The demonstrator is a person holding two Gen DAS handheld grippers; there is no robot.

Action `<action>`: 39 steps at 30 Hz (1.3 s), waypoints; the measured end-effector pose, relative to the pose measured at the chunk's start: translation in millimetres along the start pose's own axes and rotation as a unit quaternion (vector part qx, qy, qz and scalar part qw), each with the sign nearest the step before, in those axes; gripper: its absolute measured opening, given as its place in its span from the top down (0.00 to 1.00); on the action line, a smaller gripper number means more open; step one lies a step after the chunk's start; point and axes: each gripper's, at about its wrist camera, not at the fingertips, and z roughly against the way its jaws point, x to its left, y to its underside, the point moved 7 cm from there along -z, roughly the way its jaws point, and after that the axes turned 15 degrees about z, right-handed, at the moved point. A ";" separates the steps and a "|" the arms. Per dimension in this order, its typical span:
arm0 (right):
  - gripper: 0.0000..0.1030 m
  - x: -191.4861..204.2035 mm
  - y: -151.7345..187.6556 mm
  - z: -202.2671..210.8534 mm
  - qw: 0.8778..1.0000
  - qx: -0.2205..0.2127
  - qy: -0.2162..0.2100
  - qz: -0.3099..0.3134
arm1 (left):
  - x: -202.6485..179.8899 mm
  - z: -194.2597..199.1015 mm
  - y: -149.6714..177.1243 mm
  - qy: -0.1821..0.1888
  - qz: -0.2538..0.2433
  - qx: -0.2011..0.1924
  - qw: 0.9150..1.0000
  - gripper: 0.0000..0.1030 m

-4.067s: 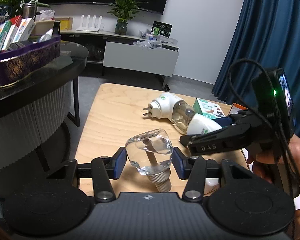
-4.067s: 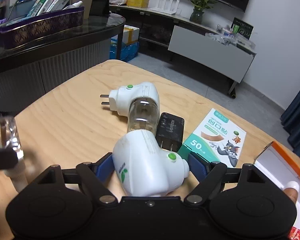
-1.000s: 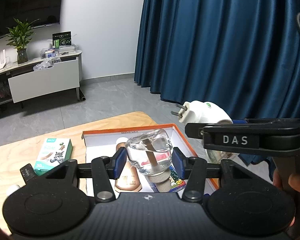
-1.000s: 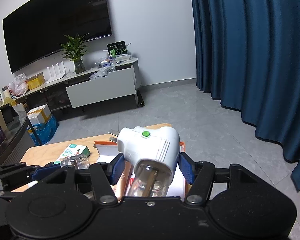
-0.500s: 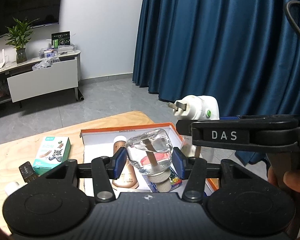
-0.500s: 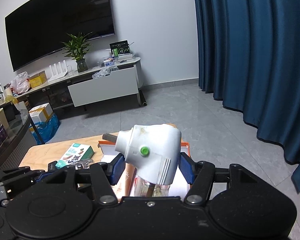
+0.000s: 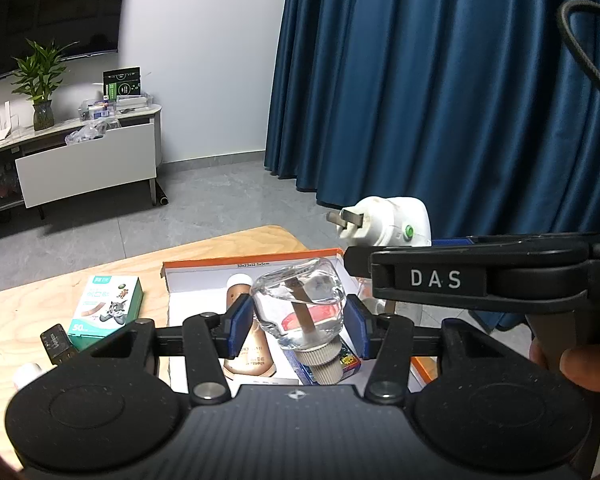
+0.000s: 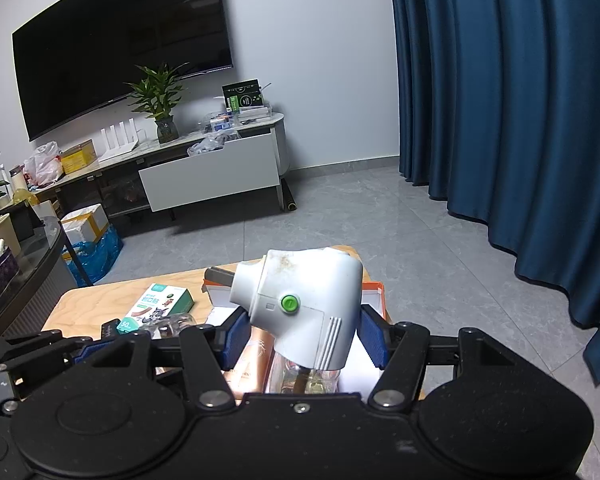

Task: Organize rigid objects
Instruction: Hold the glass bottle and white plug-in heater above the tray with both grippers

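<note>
Your left gripper (image 7: 298, 322): clenched on the clear bottle (image 7: 300, 300), above the orange box (image 7: 252, 266).
Your right gripper (image 8: 302, 338): grasping the white plug-in vaporizer (image 8: 304, 304), above the same box.

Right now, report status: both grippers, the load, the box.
Left gripper shut on clear refill bottle. Right gripper shut on white plug-in vaporizer. Both over orange-rimmed box; tan bottle inside.

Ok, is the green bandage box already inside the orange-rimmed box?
No, the green bandage box lies on the wooden table, to the left of the orange-rimmed box in the left wrist view.
</note>
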 end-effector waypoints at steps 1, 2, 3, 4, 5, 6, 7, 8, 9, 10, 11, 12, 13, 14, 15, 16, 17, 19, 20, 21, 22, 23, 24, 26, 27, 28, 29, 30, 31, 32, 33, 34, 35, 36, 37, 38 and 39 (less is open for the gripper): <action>0.31 -0.2 0.2 0.0 1.000 0.000 0.000 0.000 | 0.0 0.0 0.0 0.000 0.000 0.000 1.000 0.51; 0.31 0.2 0.1 0.1 1.000 0.001 0.000 0.000 | 0.1 0.0 0.1 0.001 0.001 0.000 1.000 0.51; 0.31 0.4 0.2 0.2 1.000 0.001 0.000 -0.001 | 0.3 0.3 0.3 0.001 0.001 0.000 1.000 0.51; 0.31 0.3 0.1 0.2 1.000 0.000 0.000 0.000 | 0.3 0.2 0.3 0.000 0.001 0.000 1.000 0.51; 0.31 0.2 0.1 0.0 1.000 0.000 0.000 0.000 | 0.3 0.2 0.3 0.001 0.002 0.001 1.000 0.51; 0.31 0.2 0.3 0.0 1.000 0.000 0.000 0.000 | 0.6 0.3 0.5 0.001 0.002 0.001 1.000 0.51; 0.31 0.2 0.4 0.0 1.000 0.000 0.000 0.000 | 0.6 0.1 0.3 0.001 0.002 0.001 1.000 0.51; 0.31 0.2 0.5 0.1 1.000 0.000 -0.001 0.000 | 0.7 0.2 0.3 0.001 0.002 0.001 1.000 0.51; 0.31 0.3 0.3 0.0 1.000 0.000 0.000 0.000 | 0.7 0.4 0.5 0.001 0.002 0.001 1.000 0.51; 0.31 0.3 0.3 0.1 1.000 0.000 0.000 0.000 | 0.7 0.5 0.6 0.001 0.002 0.001 1.000 0.51; 0.31 0.3 0.4 0.0 1.000 0.001 0.000 0.000 | 0.5 0.3 0.6 0.002 0.002 0.001 1.000 0.51; 0.31 0.9 0.8 -0.5 1.000 0.001 0.000 0.000 | 0.7 0.5 0.7 0.002 0.002 0.001 1.000 0.51; 0.31 1.6 1.3 -0.3 1.000 0.002 0.000 0.000 | 0.4 0.3 0.8 0.002 0.002 0.002 1.000 0.51; 0.31 2.1 1.3 -0.3 1.000 0.001 0.000 0.000 | -0.1 0.5 1.0 0.002 0.002 0.002 1.000 0.51; 0.31 2.1 1.4 -0.4 1.000 0.002 0.000 0.001 | 0.0 0.6 1.1 0.002 0.002 0.002 1.000 0.51; 0.31 2.6 1.6 -0.7 1.000 0.002 0.000 0.001 | -0.1 0.1 1.3 0.003 0.002 0.002 1.000 0.51; 0.31 3.3 1.3 -1.2 1.000 0.003 0.000 0.001 | -0.5 -0.2 1.4 0.003 0.002 0.003 1.000 0.51; 0.31 3.5 1.4 -1.3 1.000 0.003 0.000 0.001 | -0.7 0.0 1.9 0.003 0.003 0.003 1.000 0.51; 0.31 3.6 1.5 -1.3 1.000 0.003 0.000 0.001 | -1.1 -0.3 2.0 0.004 0.003 0.003 1.000 0.51; 0.31 3.3 1.4 -1.2 1.000 0.003 0.000 0.001 | -0.9 -0.1 2.4 0.003 0.003 0.003 1.000 0.51; 0.31 3.6 1.7 -1.3 1.000 0.004 -0.001 0.001 | -1.2 -0.3 2.6 0.003 0.003 0.003 1.000 0.51; 0.31 4.0 1.7 -1.6 1.000 0.004 -0.001 0.001 | -1.3 -0.5 2.7 0.004 0.002 0.003 1.000 0.51; 0.31 5.1 2.2 -2.1 1.000 0.004 -0.002 0.002 | -0.8 -0.4 2.6 0.004 0.003 0.004 1.000 0.51; 0.31 5.9 2.2 -3.9 1.000 0.006 -0.002 0.003 | -0.9 -0.7 3.2 0.004 0.004 0.005 1.000 0.51; 0.31 6.3 2.1 -4.4 1.000 0.006 -0.003 0.003 | -0.8 -0.4 3.6 0.005 0.004 0.005 1.000 0.51; 0.31 6.5 2.1 -4.4 1.000 0.006 -0.003 0.003 | -1.2 -0.5 3.7 0.005 0.004 0.005 1.000 0.51; 0.31 6.4 2.1 -4.4 1.000 0.006 -0.002 0.003 | -0.8 -0.4 3.6 0.005 0.004 0.005 1.000 0.51; 0.31 7.0 2.3 -4.5 1.000 0.007 -0.003 0.002 | -0.9 -0.4 3.6 0.005 0.005 0.005 1.000 0.51; 0.31 6.7 2.2 -4.4 1.000 0.006 -0.003 0.003 | -1.1 -0.5 3.7 0.005 0.005 0.005 1.000 0.51; 0.31 6.2 2.4 -5.1 1.000 0.007 -0.004 0.004 | -1.1 -0.2 4.2 0.005 0.005 0.004 1.000 0.51; 0.31 7.2 3.0 -5.3 1.000 0.007 -0.004 0.005 | -0.7 -0.1 4.0 0.006 0.005 0.005 1.000 0.51; 0.31 7.6 3.2 -5.4 1.000 0.007 -0.004 0.004 | -1.1 -0.2 4.2 0.006 0.006 0.005 1.000 0.51; 0.31 7.9 3.3 -5.4 1.000 0.007 -0.005 0.004 | -1.2 0.3 4.5 0.005 0.005 0.005 1.000 0.51; 0.31 7.6 3.2 -5.4 1.000 0.007 -0.004 0.004 | -1.1 0.5 4.6 0.006 0.006 0.005 1.000 0.51; 0.31 8.9 3.5 -5.4 1.000 0.007 -0.004 0.005 | -1.2 0.5 4.6 0.006 0.006 0.005 1.000 0.51; 0.31 7.4 3.2 -5.4 1.000 0.007 -0.004 0.005 | -1.5 0.5 4.9 0.006 0.006 0.005 1.000 0.51; 0.31 8.2 4.0 -5.7 1.000 0.007 -0.005 0.005 | -1.3 0.7 5.3 0.006 0.006 0.005 1.000 0.51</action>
